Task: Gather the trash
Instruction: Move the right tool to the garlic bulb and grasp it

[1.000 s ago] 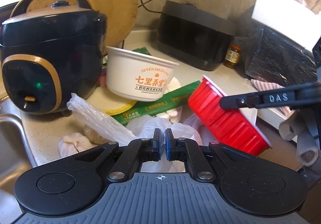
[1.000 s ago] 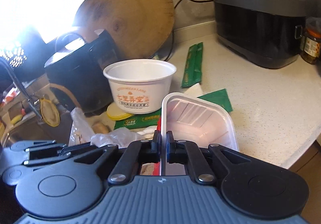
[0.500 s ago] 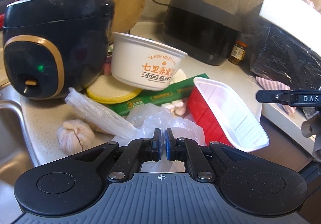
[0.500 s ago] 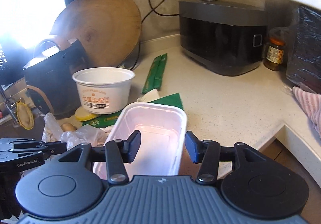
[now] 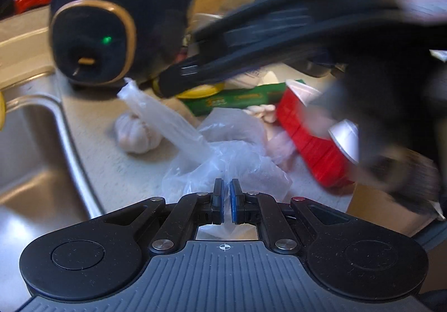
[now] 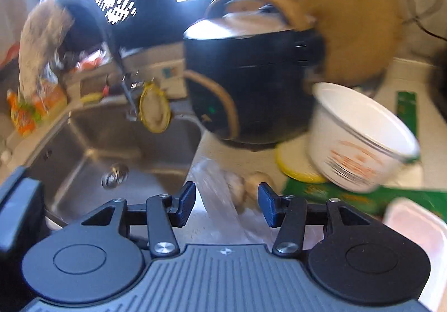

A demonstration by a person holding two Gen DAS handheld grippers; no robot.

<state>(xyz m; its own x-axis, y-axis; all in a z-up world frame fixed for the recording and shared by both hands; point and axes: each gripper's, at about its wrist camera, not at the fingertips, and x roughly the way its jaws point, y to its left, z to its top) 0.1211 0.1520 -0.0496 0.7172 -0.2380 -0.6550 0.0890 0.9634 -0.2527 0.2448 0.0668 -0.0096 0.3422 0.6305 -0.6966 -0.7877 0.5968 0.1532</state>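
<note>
A crumpled clear plastic bag (image 5: pixel 223 161) lies on the counter, and my left gripper (image 5: pixel 226 191) is shut with the bag's gathered edge at its pads. To its right rests a red tray (image 5: pixel 310 138) with a white inside (image 6: pixel 416 231). My right gripper (image 6: pixel 226 200) is open and holds nothing; beyond its jaws lie the bag (image 6: pixel 215 194) and a garlic bulb (image 6: pixel 251 186). In the left wrist view the right gripper (image 5: pixel 178 80) shows as a dark blur across the top. A white paper bowl (image 6: pixel 360 138) sits tilted on green wrappers (image 6: pixel 335 194).
A black and gold rice cooker (image 6: pixel 251 82) stands behind the trash, in front of a round wooden board (image 6: pixel 357 18). A steel sink (image 6: pixel 111 149) with a tap opens at the left. A yellow lid (image 6: pixel 296 163) and a garlic bulb (image 5: pixel 137 133) lie near the cooker.
The right gripper let go of the red tray, opened and swung left toward the cooker and sink, crossing the left view. The left gripper sank slightly toward the counter, still at the bag.
</note>
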